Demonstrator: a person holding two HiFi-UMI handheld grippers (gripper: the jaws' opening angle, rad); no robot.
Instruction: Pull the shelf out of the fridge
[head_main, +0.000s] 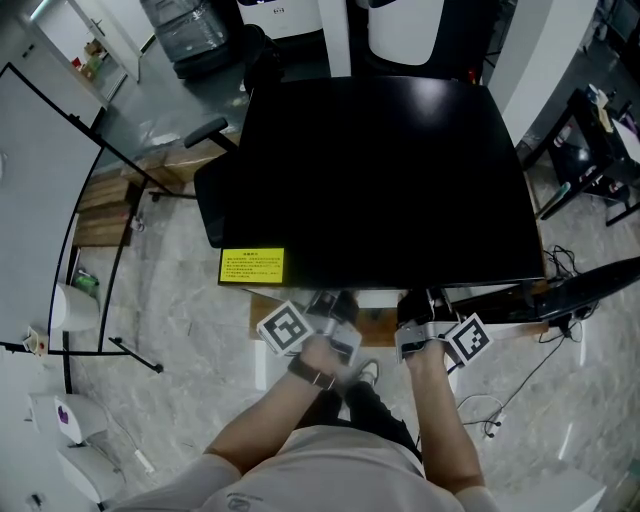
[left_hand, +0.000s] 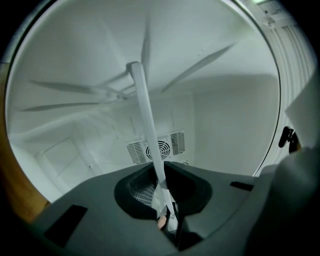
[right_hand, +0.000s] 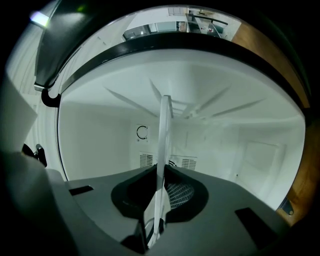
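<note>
Your head camera looks steeply down on the black top of the fridge (head_main: 380, 180), with you standing at 6 o'clock. The cameras on the left hand-held gripper (left_hand: 162, 202) and right hand-held gripper (right_hand: 156, 212) sit close at the fridge mouth, facing inward. Both share the shelf (left_hand: 147, 125) edge, running toward 12 o'clock, and the fan vent (left_hand: 160, 149).

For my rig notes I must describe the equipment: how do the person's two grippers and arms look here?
Both the left gripper and right gripper have dark grey bodies, each carrying a white cube with black square markers. The person wears a pale short-sleeved shirt and a dark band on the left wrist.
</note>
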